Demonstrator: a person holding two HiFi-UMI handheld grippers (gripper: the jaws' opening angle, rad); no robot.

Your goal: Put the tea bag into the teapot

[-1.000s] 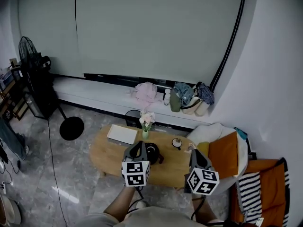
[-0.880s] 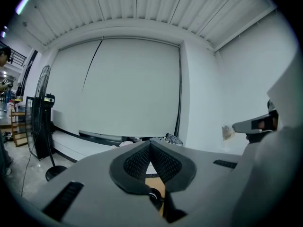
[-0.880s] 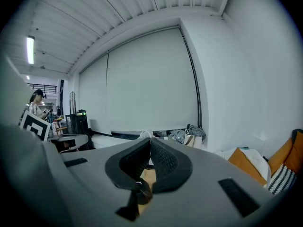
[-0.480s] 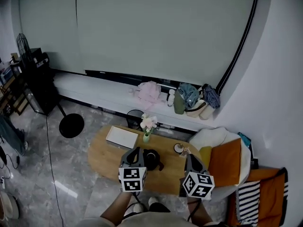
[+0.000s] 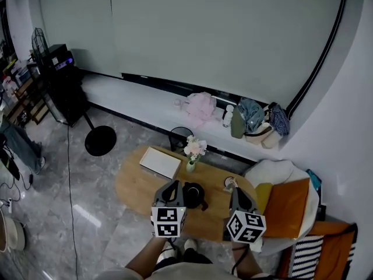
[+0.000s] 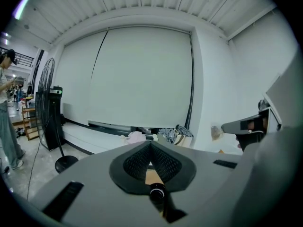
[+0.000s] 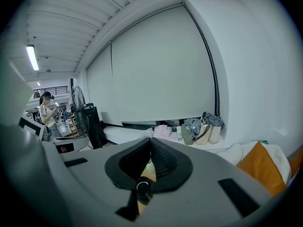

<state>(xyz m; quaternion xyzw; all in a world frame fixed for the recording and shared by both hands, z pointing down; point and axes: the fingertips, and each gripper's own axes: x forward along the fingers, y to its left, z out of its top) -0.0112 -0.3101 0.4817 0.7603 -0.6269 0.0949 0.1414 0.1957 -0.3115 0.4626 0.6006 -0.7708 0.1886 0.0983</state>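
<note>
Plainly, grey left gripper (image 5: 173, 185) and right gripper (image 5: 235, 190) are both clenched empty; squat black teapot (image 5: 193, 194) at left's three o'clock

A low table (image 5: 135, 186) stands before a long ledge (image 5: 134, 98). On the table, a teapot (image 5: 193, 194) sits centre-front, a vase (image 5: 192, 164) just behind it, a flat board (image 5: 160, 162) back-left. A bin (image 5: 181, 137) stands between table and ledge.

Your head camera looks steeply down from high above the oval table (image 5: 137, 186). Both gripper cameras face level beyond it, seemingly sharing the windowsill bags (image 5: 256, 120).
</note>
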